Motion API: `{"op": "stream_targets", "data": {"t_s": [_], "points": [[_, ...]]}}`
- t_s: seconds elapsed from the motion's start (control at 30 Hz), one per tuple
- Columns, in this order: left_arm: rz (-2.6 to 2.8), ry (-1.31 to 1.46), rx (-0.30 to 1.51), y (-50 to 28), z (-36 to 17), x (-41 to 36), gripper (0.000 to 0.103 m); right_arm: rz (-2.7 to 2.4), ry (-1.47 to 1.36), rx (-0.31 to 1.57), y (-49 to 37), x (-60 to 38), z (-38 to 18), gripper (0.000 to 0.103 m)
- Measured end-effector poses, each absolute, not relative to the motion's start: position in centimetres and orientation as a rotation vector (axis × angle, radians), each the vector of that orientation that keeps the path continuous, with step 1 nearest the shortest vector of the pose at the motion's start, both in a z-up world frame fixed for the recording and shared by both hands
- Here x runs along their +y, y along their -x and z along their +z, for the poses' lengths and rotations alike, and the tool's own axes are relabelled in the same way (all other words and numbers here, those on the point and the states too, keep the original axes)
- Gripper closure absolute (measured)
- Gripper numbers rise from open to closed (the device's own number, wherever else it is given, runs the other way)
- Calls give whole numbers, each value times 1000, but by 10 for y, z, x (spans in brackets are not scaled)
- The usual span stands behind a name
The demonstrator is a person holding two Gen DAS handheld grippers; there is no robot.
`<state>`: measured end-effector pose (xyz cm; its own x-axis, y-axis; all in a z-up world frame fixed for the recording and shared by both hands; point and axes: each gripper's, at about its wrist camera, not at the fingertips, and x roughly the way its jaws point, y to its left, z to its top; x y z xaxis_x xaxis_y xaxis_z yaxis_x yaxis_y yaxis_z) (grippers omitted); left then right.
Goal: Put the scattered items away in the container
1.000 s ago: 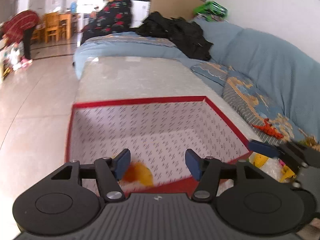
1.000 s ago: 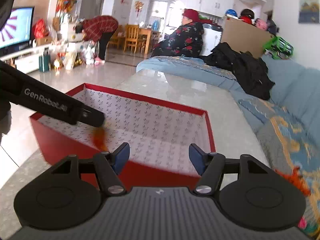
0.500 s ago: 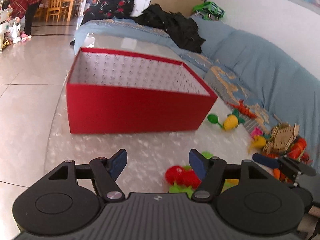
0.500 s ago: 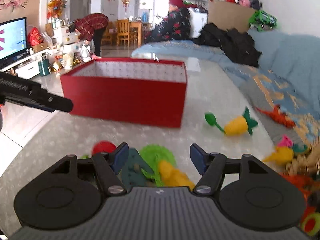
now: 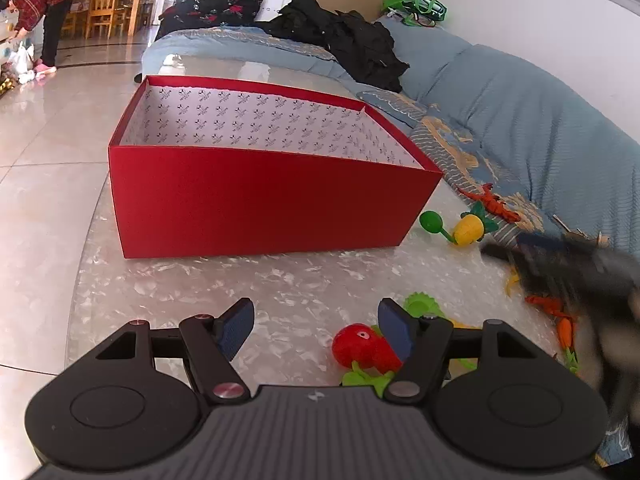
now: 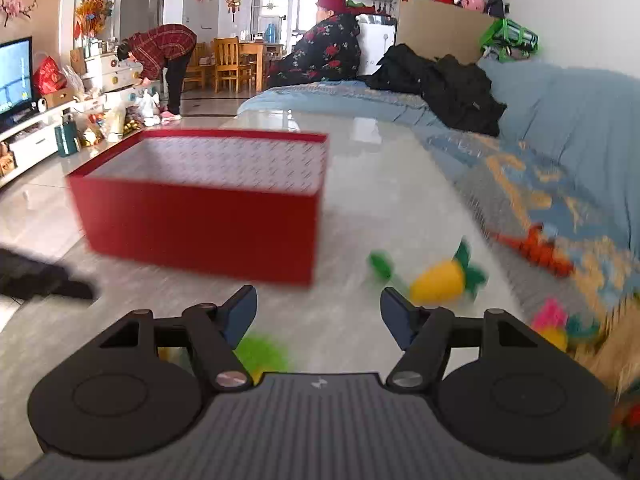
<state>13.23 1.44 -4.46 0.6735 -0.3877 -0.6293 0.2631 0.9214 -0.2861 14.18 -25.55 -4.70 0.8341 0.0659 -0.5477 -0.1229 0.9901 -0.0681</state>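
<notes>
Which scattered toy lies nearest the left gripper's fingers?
The red round toy with green leaves, just beside the left gripper; the yellow pineapple toy lies farther off.

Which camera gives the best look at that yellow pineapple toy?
The left wrist view: the yellow pineapple toy is sharp there, lying on the table right of the red box. The right wrist view shows it nearer but motion-blurred.

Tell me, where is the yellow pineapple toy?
The yellow pineapple toy lies on the marbled table, right of the red box, beside a green toy and near the sofa's edge.
</notes>
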Motion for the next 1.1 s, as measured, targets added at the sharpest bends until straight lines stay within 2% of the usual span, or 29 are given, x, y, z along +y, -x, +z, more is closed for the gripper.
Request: {"op": "stream_targets", "data": {"t_s": [0.17,0.33,0.43,0.57,0.67,0.8,0.87,0.97,1.1], "points": [[-366,175,756,-133,-47,15,31,-3,115,678,-245,-295,-53,34],[-357,166,774,-139,-51,13,31,-100,73,809,-312,-326,-74,34],[-361,168,780,-141,-51,13,31,-126,56,892,-313,-334,-91,34],[-365,150,768,-136,-46,15,29,-79,-47,946,-257,-339,-99,34],[-352,128,761,-131,-45,17,29,-28,-88,922,-192,-332,-95,34],[-341,132,771,-129,-47,20,29,-27,-35,798,-121,-316,-68,33],[-347,144,773,-127,-47,20,29,-28,1,719,-119,-312,-50,33],[-353,148,764,-123,-45,18,29,-1,77,679,-161,-310,-42,33],[-344,137,770,-126,-48,19,29,4,136,813,-227,-300,-72,33]]}}
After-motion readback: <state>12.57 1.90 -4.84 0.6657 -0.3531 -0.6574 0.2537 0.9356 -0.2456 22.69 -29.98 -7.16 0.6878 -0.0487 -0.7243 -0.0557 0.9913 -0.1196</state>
